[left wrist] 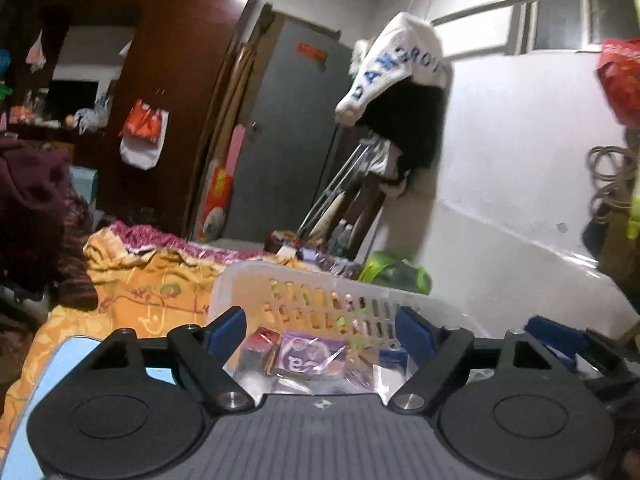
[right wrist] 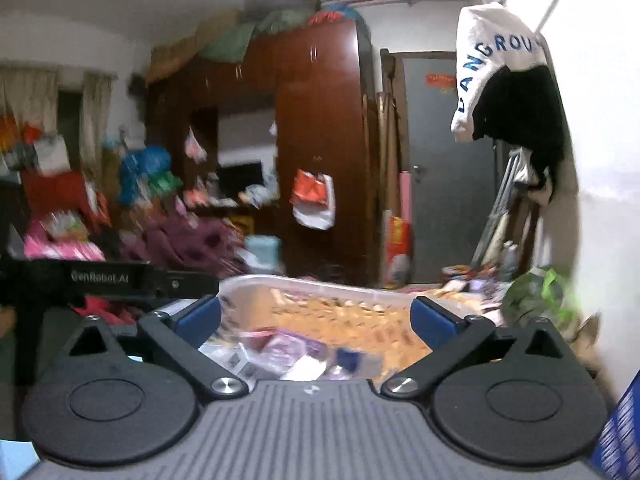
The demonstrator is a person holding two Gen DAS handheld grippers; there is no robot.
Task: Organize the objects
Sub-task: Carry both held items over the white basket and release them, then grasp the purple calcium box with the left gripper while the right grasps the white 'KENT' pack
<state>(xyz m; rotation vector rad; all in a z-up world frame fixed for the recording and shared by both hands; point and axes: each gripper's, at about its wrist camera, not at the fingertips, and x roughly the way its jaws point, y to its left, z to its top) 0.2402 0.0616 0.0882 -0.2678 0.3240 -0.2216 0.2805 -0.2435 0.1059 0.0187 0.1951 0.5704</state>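
Observation:
A white slotted plastic basket (left wrist: 320, 280) stands on the bed just ahead of both grippers; in the right wrist view the basket (right wrist: 320, 282) shows its far rim. Inside lie several small packets: a purple wrapped packet (left wrist: 310, 354), a red box (left wrist: 262, 340) and a blue one (left wrist: 394, 358). The purple packet (right wrist: 286, 344) and blue box (right wrist: 350, 356) also appear blurred in the right wrist view. My left gripper (left wrist: 322, 330) hovers over the basket, open, with nothing between its blue pads. My right gripper (right wrist: 316, 316) is open wide and empty, also above the basket.
An orange patterned quilt (left wrist: 140, 292) covers the bed. A dark maroon garment (left wrist: 36, 208) lies at left. A green bag (left wrist: 394, 270) sits beyond the basket by the white wall. The other gripper's black body (right wrist: 100, 278) crosses the right wrist view at left. A wardrobe and grey door stand behind.

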